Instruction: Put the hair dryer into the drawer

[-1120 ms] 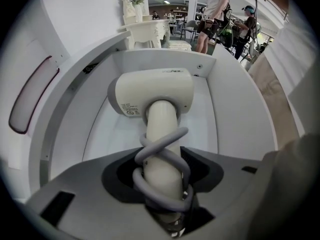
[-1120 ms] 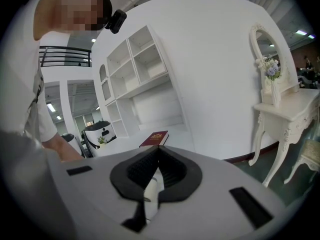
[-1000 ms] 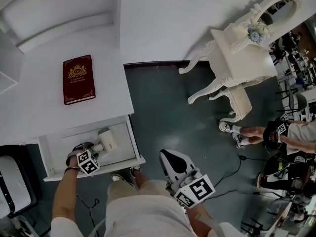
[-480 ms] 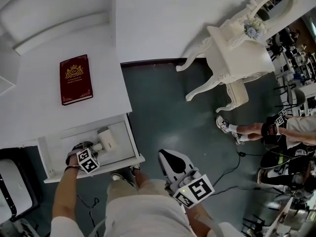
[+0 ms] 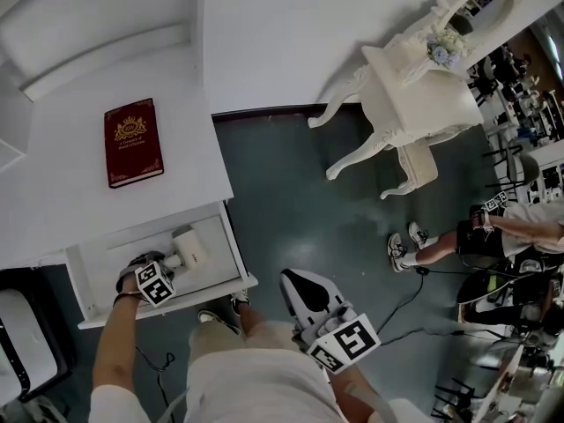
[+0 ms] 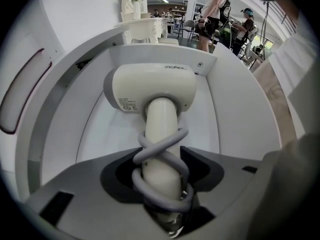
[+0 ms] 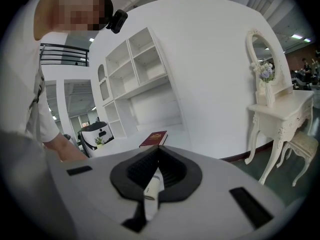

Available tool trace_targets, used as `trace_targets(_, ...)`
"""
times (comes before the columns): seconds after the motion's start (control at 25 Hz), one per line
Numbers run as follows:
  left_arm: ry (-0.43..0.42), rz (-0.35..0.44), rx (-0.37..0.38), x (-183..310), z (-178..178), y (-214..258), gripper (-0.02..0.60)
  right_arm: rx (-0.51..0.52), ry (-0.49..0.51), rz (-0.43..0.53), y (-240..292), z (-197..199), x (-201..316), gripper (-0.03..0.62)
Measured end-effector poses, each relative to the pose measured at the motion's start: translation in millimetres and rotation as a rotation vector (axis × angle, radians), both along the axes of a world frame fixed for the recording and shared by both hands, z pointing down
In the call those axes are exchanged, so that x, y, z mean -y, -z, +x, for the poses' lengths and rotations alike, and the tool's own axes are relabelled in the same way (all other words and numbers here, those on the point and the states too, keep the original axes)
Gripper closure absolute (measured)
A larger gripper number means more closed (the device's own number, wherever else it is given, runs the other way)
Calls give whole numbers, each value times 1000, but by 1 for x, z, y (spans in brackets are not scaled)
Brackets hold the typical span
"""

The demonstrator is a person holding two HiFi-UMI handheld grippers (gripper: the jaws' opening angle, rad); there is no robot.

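Desk (image 5: pixel 88 210): a white top with a red book (image 5: pixel 133 141) lying on it, well apart from the work.
Drawer (image 5: pixel 236 252): it is pulled open under the desk's front edge, and the hair dryer (image 5: pixel 189 247) is already inside its walls.
Hair dryer step: this looks like the set-down. Lower it until the body lies flat on the drawer floor and keep the head off the far wall (image 6: pixel 240 99). Only then spread the jaws and lift straight up.
Left gripper (image 5: pixel 166 263): it points steeply down into the drawer and is clamped on the dryer's handle.
Right gripper (image 5: pixel 295 280): it hangs idle over the floor beside the person's legs, well away from the drawer, with its jaws pressed together on nothing.
Cord (image 6: pixel 165 154): it is wound round the handle right where the pads sit. It will likely snag on release, so open wide before withdrawing.
Head view only: it shows the whole drawer and both grippers, but not the grip itself.
Left gripper view only: it shows the left gripper (image 6: pixel 162 169) with its pads on the handle, the cord loops and the dryer's label.
Right gripper view only: it shows the right gripper (image 7: pixel 159 151) closed and the wall shelves (image 7: pixel 135 69) behind the book.
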State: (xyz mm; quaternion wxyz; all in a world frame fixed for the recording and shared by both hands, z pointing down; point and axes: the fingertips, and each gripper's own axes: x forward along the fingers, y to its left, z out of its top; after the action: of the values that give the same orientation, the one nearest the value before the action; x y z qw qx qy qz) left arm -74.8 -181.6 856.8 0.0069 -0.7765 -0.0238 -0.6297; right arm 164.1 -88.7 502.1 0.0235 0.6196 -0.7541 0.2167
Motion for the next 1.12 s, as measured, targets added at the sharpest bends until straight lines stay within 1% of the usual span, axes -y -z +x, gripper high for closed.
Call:
trace_targets(0.24, 28, -19, 6, -1, 0, -1, 359, -5, -22, 1, 4, -10, -13, 583)
trace_targets(0.6, 43, -8, 6, 0, -1, 0, 359, -15, -57, 2, 13, -24, -33, 583)
trace_targets(0.96, 15, 32, 25, -1, -3, 1, 357, -29, -102, 10, 23, -32, -59, 583)
trace_targets(1.12, 23, 56, 29, -2, -8, 2, 339, -29, -119, 8, 26, -36, -72, 583)
